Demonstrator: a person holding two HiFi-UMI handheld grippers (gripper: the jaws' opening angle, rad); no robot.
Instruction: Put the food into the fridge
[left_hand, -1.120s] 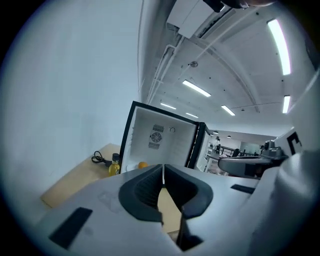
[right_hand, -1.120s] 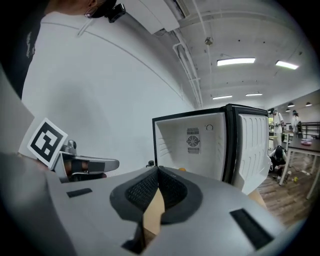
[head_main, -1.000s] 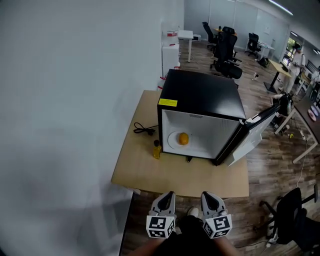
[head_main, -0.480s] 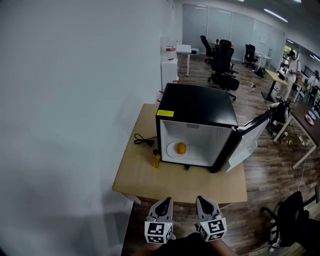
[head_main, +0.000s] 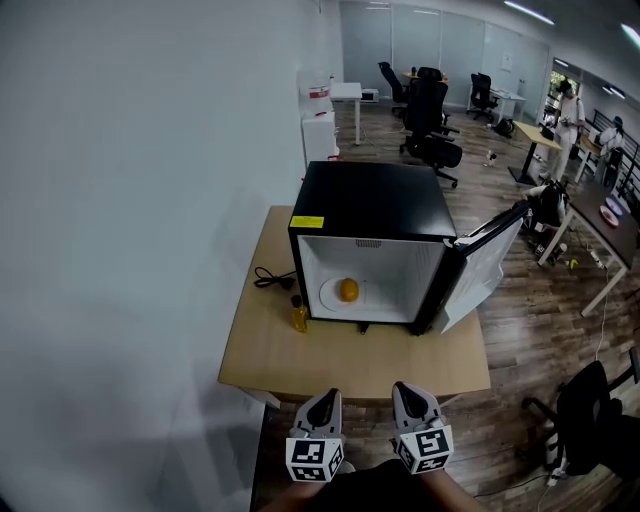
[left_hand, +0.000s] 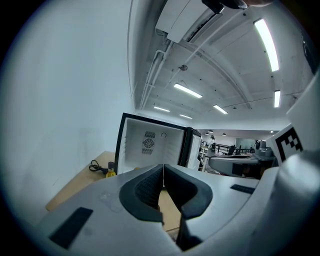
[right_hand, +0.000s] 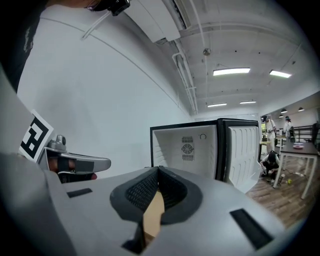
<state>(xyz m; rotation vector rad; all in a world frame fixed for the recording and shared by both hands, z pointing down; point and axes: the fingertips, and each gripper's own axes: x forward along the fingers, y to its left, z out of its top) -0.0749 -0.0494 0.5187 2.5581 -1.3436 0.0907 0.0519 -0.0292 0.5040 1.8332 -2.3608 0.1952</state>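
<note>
A black mini fridge (head_main: 375, 200) stands on the wooden table (head_main: 300, 360) with its door (head_main: 485, 275) swung open to the right. Inside, an orange (head_main: 348, 289) lies on a white plate (head_main: 328, 298). A small yellow bottle (head_main: 298, 315) stands on the table just left of the fridge opening. My left gripper (head_main: 325, 398) and right gripper (head_main: 405, 390) hang side by side below the table's near edge, both shut and empty. The left gripper view looks along the closed left gripper (left_hand: 163, 167) at the fridge (left_hand: 150, 147) and bottle (left_hand: 110, 170). The right gripper (right_hand: 158, 170) also faces the fridge (right_hand: 187, 150).
A black power cable (head_main: 272, 277) lies on the table left of the fridge. A white wall runs along the left. Office chairs (head_main: 430, 140) and desks stand behind, and another chair (head_main: 590, 420) is at the lower right on the wood floor.
The view has drawn back, so the fridge and table sit a little farther and more to the left. Both grippers stay shut, low by the table's near edge.
</note>
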